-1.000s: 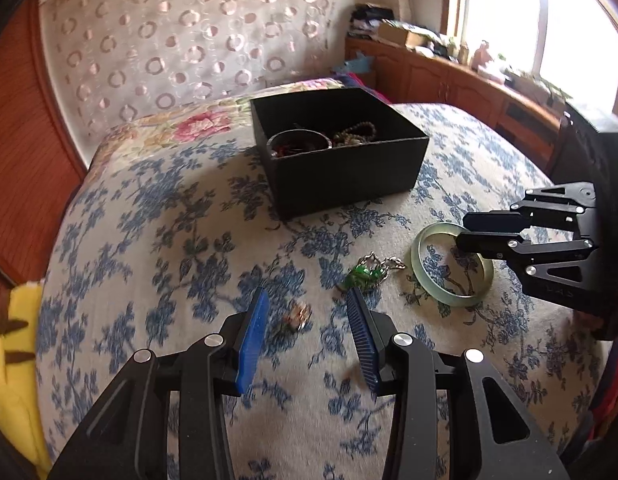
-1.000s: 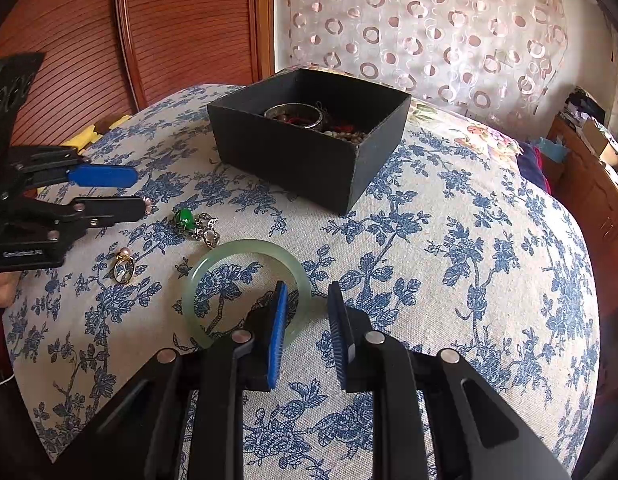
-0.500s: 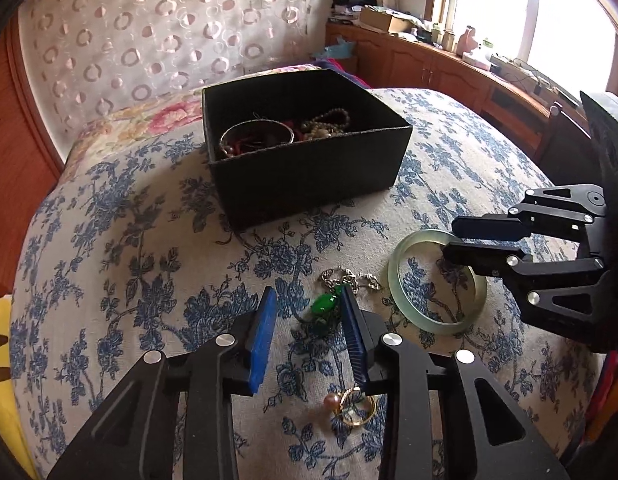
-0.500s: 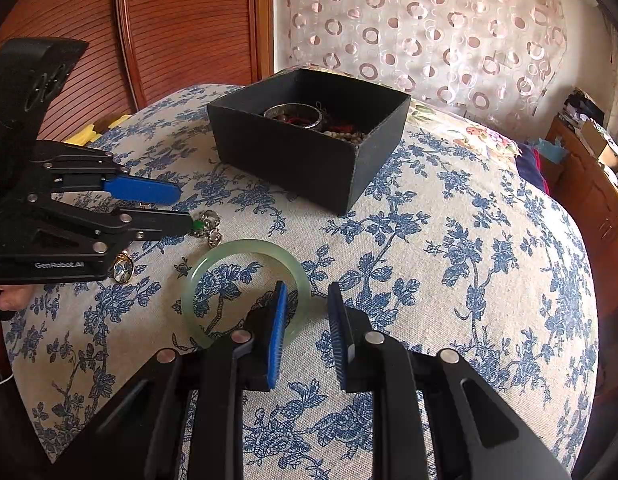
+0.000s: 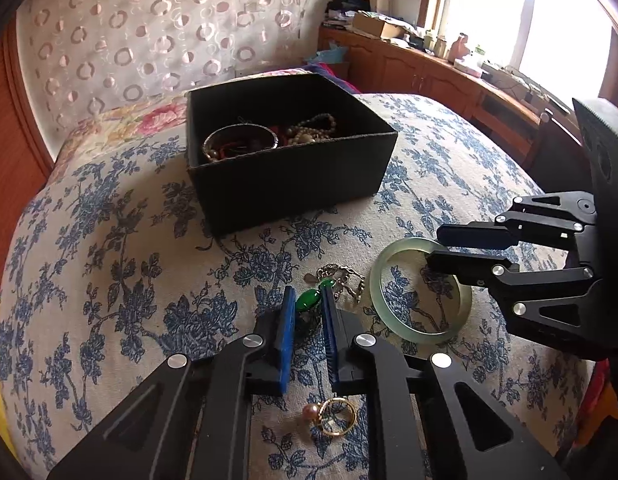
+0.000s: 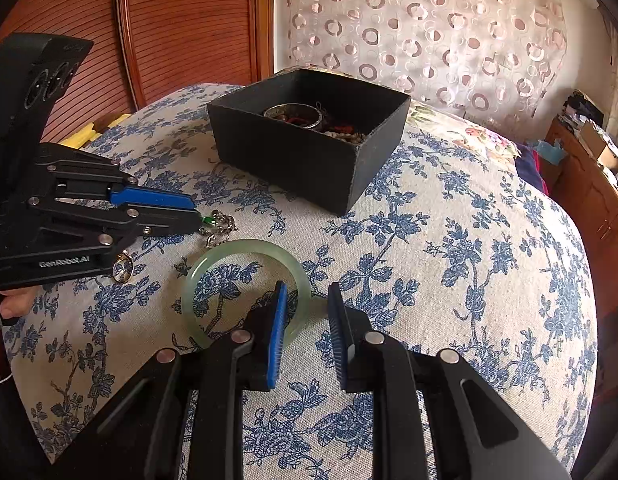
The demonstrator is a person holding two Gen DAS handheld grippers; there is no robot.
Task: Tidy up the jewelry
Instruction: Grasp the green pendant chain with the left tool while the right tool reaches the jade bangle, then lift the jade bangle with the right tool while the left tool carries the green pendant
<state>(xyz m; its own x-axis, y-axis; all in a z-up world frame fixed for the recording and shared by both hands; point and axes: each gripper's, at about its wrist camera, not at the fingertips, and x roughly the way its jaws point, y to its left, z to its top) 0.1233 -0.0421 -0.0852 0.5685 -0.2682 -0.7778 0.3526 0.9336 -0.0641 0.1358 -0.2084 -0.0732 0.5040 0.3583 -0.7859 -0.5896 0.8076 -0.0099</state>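
A black open box point(image 5: 293, 168) on the floral cloth holds a metal bangle and bead strings; it also shows in the right wrist view point(image 6: 309, 148). My left gripper point(image 5: 308, 300) has closed in around a green pendant point(image 5: 307, 300) on a silver chain point(image 5: 343, 276); the pads sit at its sides, contact unclear. A pale jade bangle point(image 5: 419, 290) lies flat to the right. My right gripper point(image 6: 305, 300) is open, its fingers astride the bangle's near rim point(image 6: 245, 246). A gold pearl ring point(image 5: 333, 416) lies below my left gripper.
The cloth-covered surface point(image 6: 469, 260) curves off at its edges. A wooden panel point(image 6: 169, 20) stands behind on the left, a patterned curtain point(image 6: 429, 28) behind the box, and a wooden cabinet point(image 5: 449, 76) with clutter under the window.
My left gripper moved forward from the gold ring to the green pendant and its jaws narrowed around it. The right gripper stayed at the jade bangle.
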